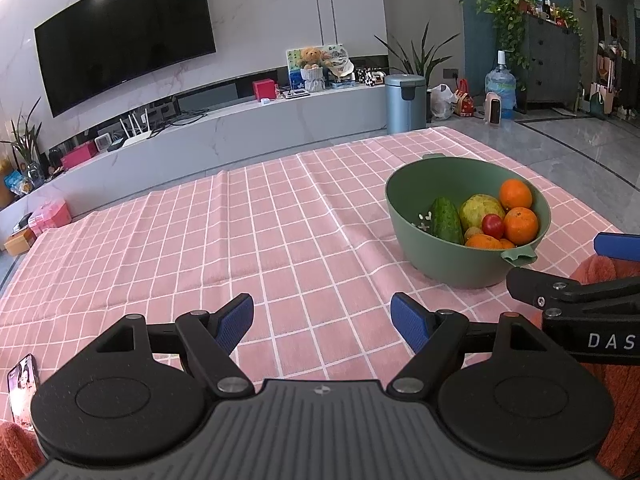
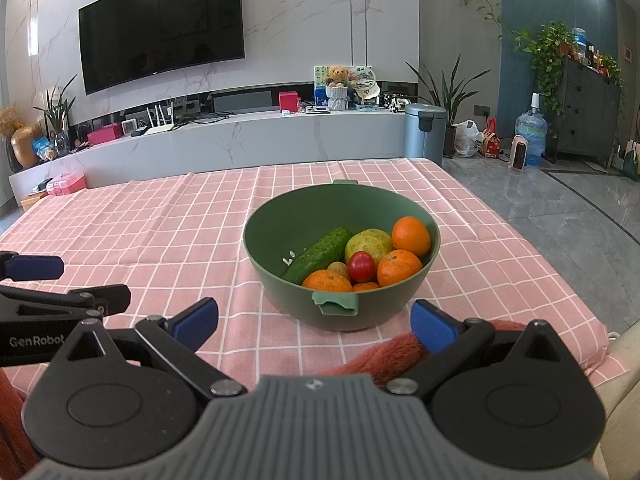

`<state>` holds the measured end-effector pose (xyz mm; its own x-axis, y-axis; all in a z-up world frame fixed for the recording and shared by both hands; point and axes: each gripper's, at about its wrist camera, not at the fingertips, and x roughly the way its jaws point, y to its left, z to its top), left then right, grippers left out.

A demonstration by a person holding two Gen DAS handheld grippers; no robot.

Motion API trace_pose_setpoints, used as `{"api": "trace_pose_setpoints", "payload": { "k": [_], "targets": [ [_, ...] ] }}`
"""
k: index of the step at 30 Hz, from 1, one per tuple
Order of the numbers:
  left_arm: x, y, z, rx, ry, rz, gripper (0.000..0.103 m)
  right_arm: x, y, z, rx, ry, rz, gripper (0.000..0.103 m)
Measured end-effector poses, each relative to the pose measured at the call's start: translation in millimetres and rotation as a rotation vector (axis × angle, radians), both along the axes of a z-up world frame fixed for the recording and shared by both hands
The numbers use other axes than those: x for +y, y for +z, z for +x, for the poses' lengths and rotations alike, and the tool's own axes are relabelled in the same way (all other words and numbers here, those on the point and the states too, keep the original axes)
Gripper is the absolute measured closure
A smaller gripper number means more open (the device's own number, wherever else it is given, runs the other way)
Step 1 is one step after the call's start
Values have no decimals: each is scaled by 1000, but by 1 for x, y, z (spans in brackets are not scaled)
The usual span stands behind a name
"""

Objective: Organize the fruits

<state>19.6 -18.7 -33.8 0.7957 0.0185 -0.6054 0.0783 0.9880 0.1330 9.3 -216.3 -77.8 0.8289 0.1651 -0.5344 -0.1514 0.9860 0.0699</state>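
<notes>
Nearest to us, our left gripper [image 1: 322, 322] and right gripper [image 2: 314, 322] hover low over the counter [image 1: 200, 240], fingers spread wide on both and holding nothing. We judge that spread suits rounded produce, since the fingers need to pass around a fruit before closing. A reddish fleecy cloth [image 2: 376, 356] lies at the near edge under the right gripper.

Just beyond the right gripper stands the green bowl [image 2: 288, 216], its near handle tab facing us. All the fruit we can see sits inside it, heaped toward the right: a cucumber [image 2: 320, 254] leaning on the left, a yellow-green fruit [image 2: 370, 242], a small red tomato [image 2: 361, 266] and several oranges [image 2: 411, 236]. This fits either a gathered pile or one waiting to be sorted out.

To the left the pink checked cloth is open and broad; on the right the counter edge drops off close behind the bowl, so room lies leftward.
</notes>
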Motion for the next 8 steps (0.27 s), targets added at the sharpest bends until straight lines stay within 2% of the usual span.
{"api": "trace_pose_setpoints", "payload": {
  "k": [8],
  "targets": [
    [3, 3, 0, -11, -3, -22, 11, 2, 0, 1, 6, 3, -22, 5]
  ]
}}
